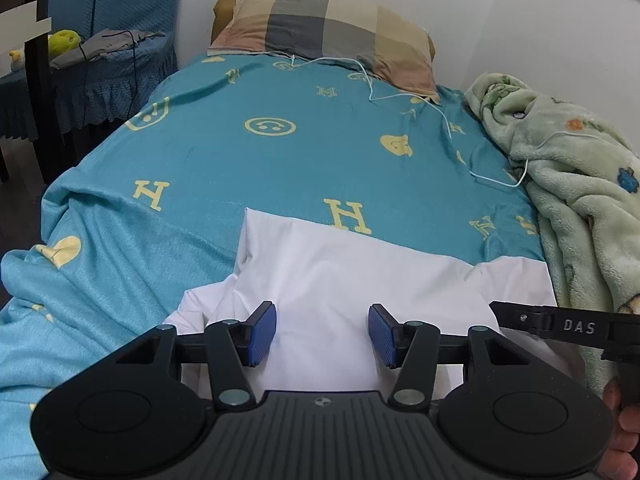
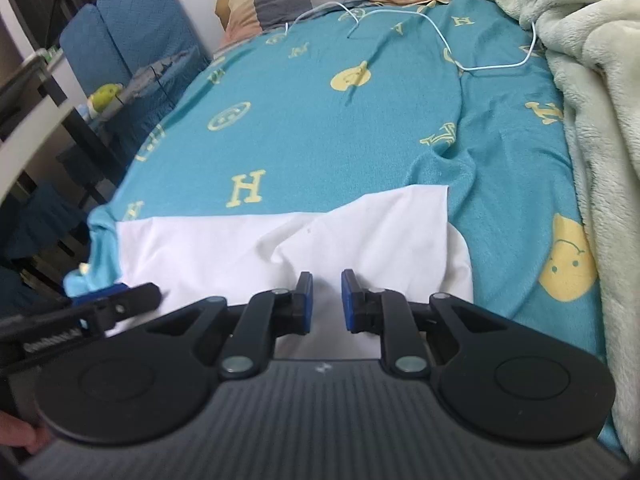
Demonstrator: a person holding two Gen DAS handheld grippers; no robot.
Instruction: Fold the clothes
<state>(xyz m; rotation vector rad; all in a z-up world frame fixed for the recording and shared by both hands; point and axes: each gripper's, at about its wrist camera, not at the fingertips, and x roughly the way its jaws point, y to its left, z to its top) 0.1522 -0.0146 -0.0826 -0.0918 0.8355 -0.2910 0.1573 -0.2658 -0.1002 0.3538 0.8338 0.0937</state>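
So there's a white garment (image 1: 336,280) lying partly folded on the near end of the bed, on top of a teal sheet (image 1: 280,152) printed with yellow H's and smiley faces. One flap is doubled over the middle and it's a bit rumpled.

The left gripper (image 1: 322,334) hangs just above the white cloth with its blue pads (image 1: 264,332) spread wide, nothing between them. The right gripper (image 2: 327,301) is over the near edge of the same garment (image 2: 248,248), fingers parted by a narrower gap, also holding nothing. In the right wrist view you can see the other tool poking in from the left.

Up at the head there's a plaid pillow (image 1: 332,28), a thin white cable (image 1: 400,96) trailing across the sheet, and a pale green fleece blanket (image 1: 580,184) bunched along the wall side.
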